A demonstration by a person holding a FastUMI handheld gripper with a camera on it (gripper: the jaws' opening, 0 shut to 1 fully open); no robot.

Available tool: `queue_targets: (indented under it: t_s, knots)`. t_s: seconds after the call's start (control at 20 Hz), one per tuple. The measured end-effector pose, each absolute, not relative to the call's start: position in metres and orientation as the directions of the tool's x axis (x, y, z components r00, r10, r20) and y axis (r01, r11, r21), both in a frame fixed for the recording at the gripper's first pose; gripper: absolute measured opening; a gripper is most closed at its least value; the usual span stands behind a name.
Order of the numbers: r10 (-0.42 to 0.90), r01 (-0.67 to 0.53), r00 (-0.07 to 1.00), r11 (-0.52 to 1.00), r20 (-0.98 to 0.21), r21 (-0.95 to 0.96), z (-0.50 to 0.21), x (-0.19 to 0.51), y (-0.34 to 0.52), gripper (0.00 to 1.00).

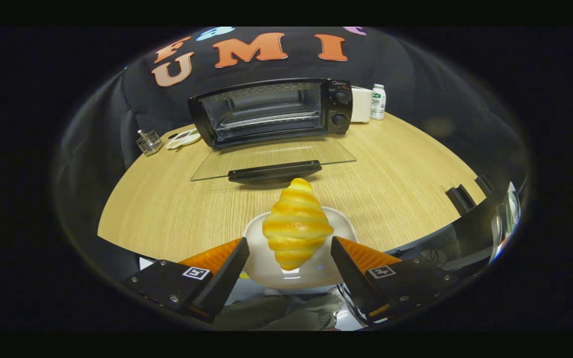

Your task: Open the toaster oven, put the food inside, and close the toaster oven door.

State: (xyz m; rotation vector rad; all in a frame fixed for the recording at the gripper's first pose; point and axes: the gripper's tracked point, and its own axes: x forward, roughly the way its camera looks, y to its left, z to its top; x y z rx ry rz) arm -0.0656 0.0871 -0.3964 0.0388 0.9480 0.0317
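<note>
A golden croissant (296, 223) lies on a white plate (346, 226) at the near edge of the wooden table (406, 174). My gripper (290, 240) is open, one finger on each side of the croissant, the right fingertip close to its flank and the left one a little apart. Beyond the plate stands the black toaster oven (271, 112), its glass door (271, 159) folded down flat onto the table with the black handle (274, 172) toward me. The oven's inside with its rack is exposed.
A small wire basket (148, 141) and a flat white item (183, 139) sit left of the oven. On its right stand a white box (361, 104) and a bottle (378, 102). Black pieces (460, 199) sit at the table's right edge.
</note>
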Motion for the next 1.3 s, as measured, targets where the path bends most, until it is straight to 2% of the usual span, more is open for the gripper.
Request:
queue_targets:
  t_s: [0.5,0.55,0.6,0.65,0.7,0.75,0.85,1.0,1.3]
  knots:
    - [0.021,0.05,0.556,0.997,-0.831,0.058,-0.421,-0.061,0.083,0.97]
    - [0.02,0.048,0.562,0.997,-0.827,0.057,-0.421,-0.059,0.084,0.87]
    - [0.015,0.045,0.556,0.998,-0.831,0.048,-0.422,-0.058,0.084,0.86]
    - [0.011,0.035,0.559,0.999,-0.829,0.036,-0.422,-0.056,0.084,0.76]
    - [0.013,0.023,0.552,0.999,-0.834,0.031,-0.422,-0.057,0.085,0.75]
    - [0.018,0.024,0.559,0.999,-0.829,0.038,-0.421,-0.055,0.086,0.67]
    - [0.025,0.023,0.562,0.999,-0.827,0.046,-0.416,-0.056,0.086,0.59]
    - [0.046,0.014,0.59,0.998,-0.806,0.067,-0.394,-0.053,0.083,0.53]
    - [0.087,-0.02,0.659,0.995,-0.747,0.098,-0.332,-0.029,0.084,0.53]
